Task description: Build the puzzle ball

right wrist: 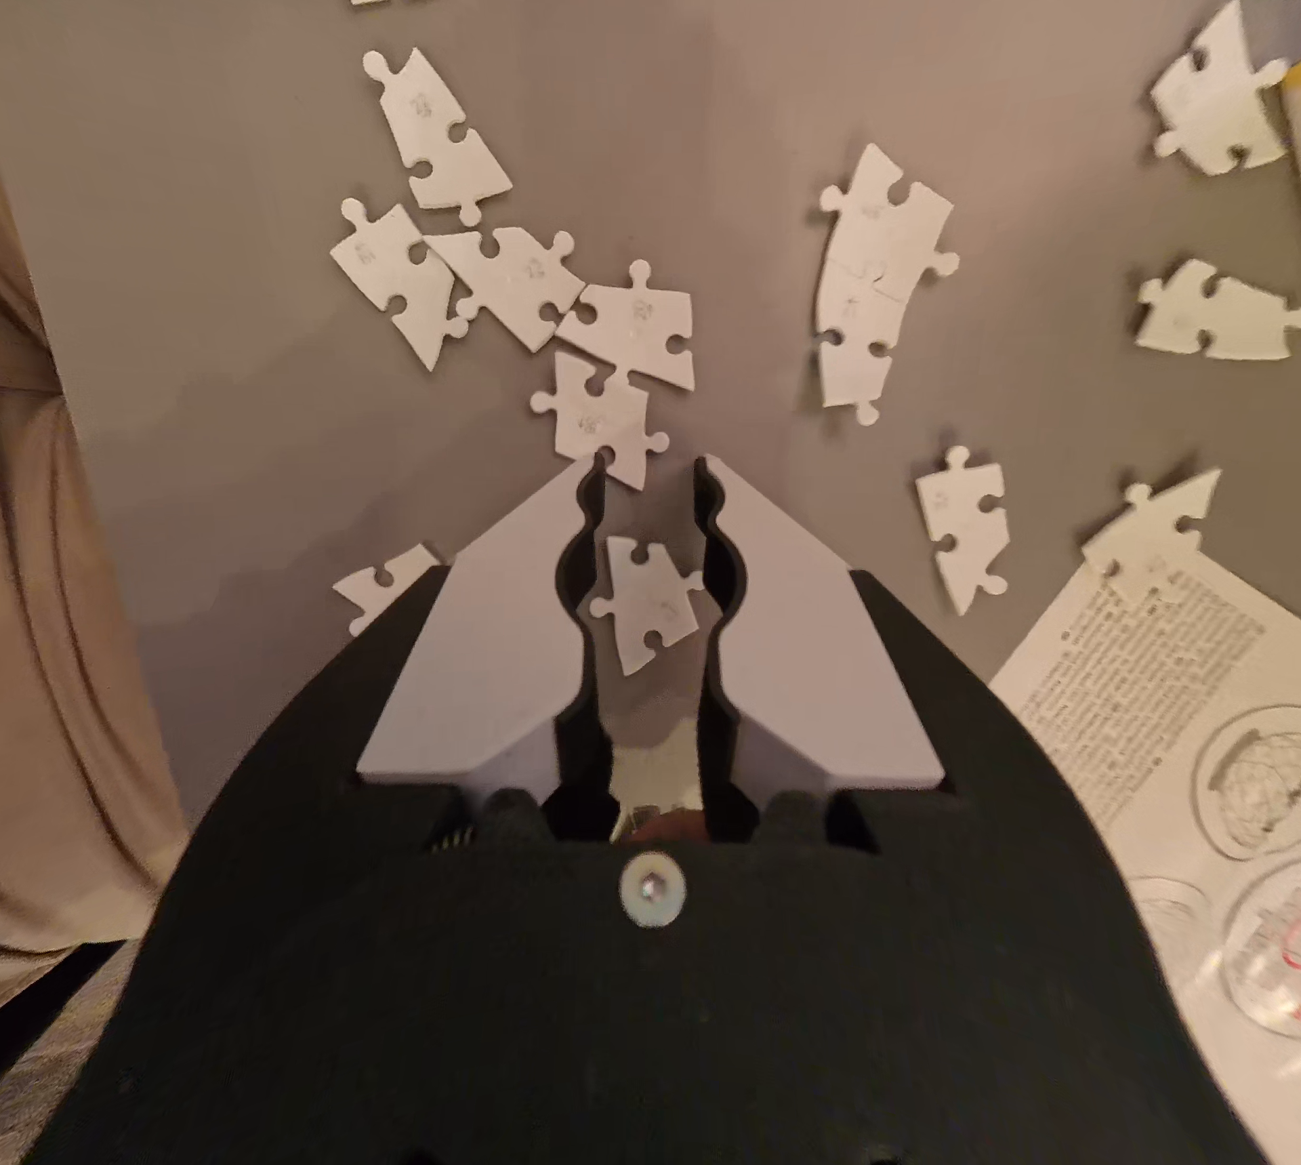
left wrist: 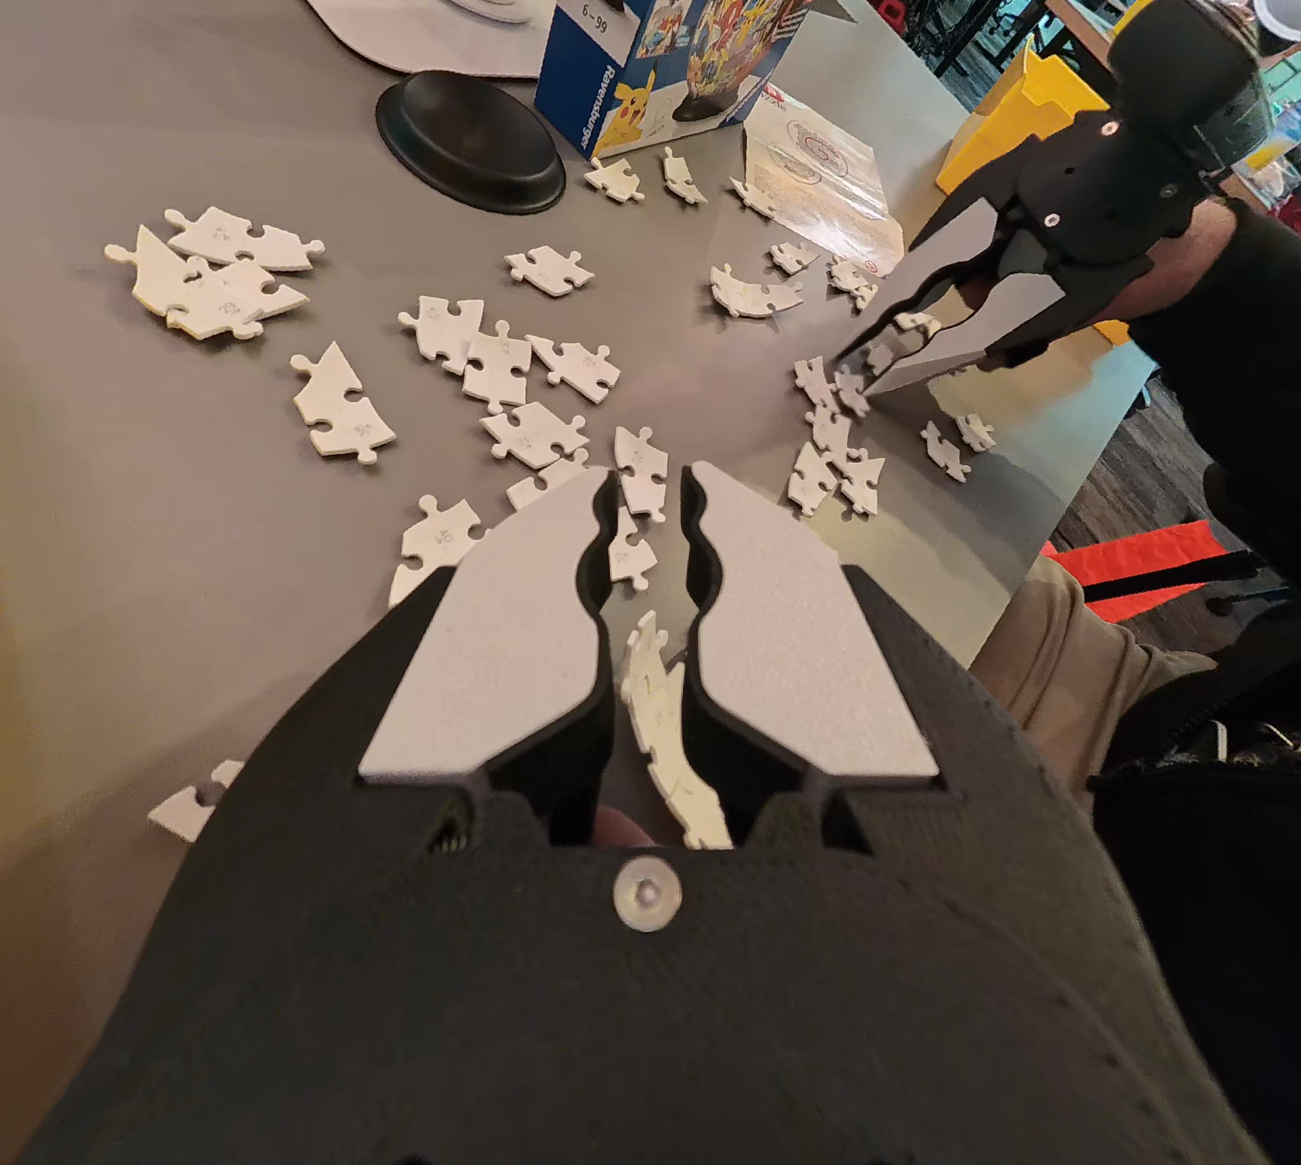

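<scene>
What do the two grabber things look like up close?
Each one, the left gripper and the right gripper, has a wide black body with a rough, grainy surface, a round silver bolt in the middle, and two pale grey pointed fingers edged in wavy black. The person's sleeve is black.

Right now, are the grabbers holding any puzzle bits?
Left gripper holds a curved white strip of joined pieces edge-on, deep between its fingers. Right gripper pinches one white piece by its sides.
</scene>
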Available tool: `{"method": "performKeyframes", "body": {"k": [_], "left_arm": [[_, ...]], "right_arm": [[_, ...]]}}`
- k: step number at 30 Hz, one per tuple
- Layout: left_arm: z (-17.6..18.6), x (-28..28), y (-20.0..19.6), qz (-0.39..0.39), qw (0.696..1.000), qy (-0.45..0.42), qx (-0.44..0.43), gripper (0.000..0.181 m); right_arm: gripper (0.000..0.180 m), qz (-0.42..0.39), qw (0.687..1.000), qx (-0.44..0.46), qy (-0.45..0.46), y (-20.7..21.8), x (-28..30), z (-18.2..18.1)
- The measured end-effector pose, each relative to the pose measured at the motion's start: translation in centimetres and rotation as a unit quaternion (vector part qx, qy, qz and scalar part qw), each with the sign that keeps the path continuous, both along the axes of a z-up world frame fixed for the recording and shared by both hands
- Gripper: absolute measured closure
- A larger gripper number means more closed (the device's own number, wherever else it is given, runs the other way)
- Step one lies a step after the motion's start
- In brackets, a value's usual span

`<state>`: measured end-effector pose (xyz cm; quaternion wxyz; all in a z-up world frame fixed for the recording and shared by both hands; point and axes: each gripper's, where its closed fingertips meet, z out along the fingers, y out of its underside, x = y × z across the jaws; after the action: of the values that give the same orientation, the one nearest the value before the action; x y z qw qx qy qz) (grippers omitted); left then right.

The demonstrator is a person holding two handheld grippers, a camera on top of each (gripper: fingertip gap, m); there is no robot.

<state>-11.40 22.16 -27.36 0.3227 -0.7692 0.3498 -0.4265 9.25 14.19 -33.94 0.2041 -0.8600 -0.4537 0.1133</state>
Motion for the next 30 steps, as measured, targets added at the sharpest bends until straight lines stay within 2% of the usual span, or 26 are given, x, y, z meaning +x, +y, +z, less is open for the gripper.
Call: {"method": "performKeyframes", "body": {"k": [5,11,18,22,26,30], "left_arm": [[0.0,-0.5,0.0,0.007,1.000,0.001,0.001,0.164],[0.0,-1.4,0.0,0.017,1.000,0.001,0.003,0.164],[0.0,-2.7,-0.2,0.031,1.000,0.000,0.003,0.165],[0.1,-3.5,-0.2,0.039,0.999,-0.002,0.002,0.164],[0.0,-4.0,-0.4,0.043,0.999,-0.001,0.002,0.164],[0.0,-4.3,-0.4,0.047,0.999,-0.002,0.002,0.164]], "right_arm": [[0.155,0.030,0.999,0.022,0.035,0.3,-2.7,1.8],[0.155,0.083,0.996,0.008,0.031,-0.4,-6.1,0.3],[0.156,0.069,0.997,0.007,0.013,0.7,-4.9,0.5],[0.155,0.093,0.994,0.004,0.048,0.3,-6.7,1.9],[0.152,0.138,0.989,-0.043,0.027,-1.8,-7.7,0.8],[0.157,0.146,0.988,-0.053,0.014,-2.0,-7.7,0.1]]}}
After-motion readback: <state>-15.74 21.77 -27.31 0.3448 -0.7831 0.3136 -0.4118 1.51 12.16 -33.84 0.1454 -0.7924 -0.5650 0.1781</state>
